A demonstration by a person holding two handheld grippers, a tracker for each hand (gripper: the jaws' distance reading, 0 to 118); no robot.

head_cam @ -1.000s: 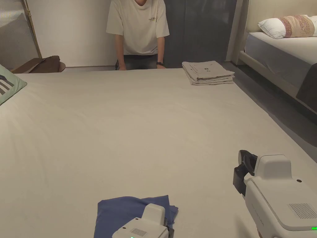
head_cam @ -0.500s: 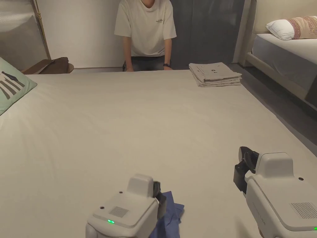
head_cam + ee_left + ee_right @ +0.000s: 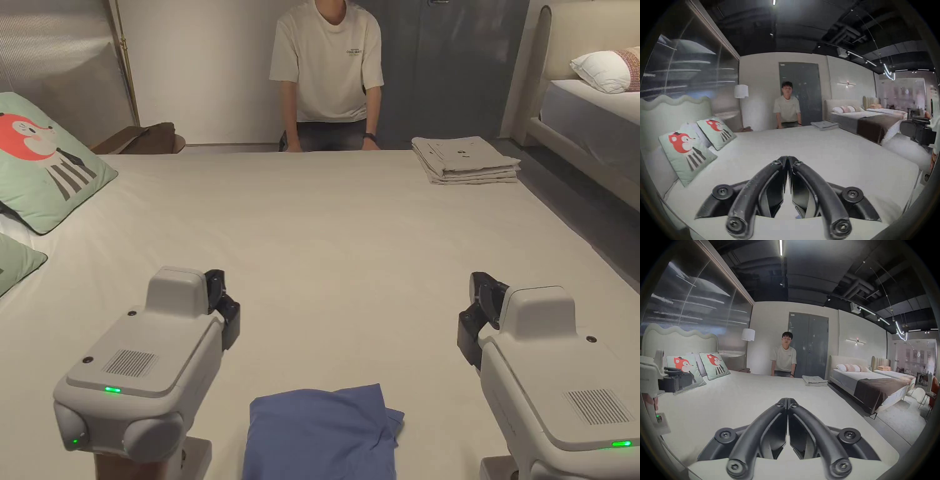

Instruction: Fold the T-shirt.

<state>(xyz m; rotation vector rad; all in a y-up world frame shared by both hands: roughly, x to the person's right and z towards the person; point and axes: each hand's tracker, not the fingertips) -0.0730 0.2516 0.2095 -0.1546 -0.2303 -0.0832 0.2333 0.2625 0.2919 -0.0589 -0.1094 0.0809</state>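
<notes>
- The folded blue T-shirt [image 3: 320,431] lies on the bed [image 3: 350,250] between the two tools, its near edge cut off by the frame.
- The left gripper [image 3: 787,160] has its jaws together on nothing; so does the right gripper [image 3: 787,401].
- Half a second ago the left gripper covered the shirt; now it is lifted clear to the left.
- The stack of folded clothes [image 3: 465,159] stays at the far corner.

one blue T-shirt [image 3: 320,431], two tools, two fox pillows

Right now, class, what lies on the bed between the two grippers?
In the head view, the folded blue T-shirt lies on the bed sheet, between the left gripper and right gripper, touching neither.
</notes>
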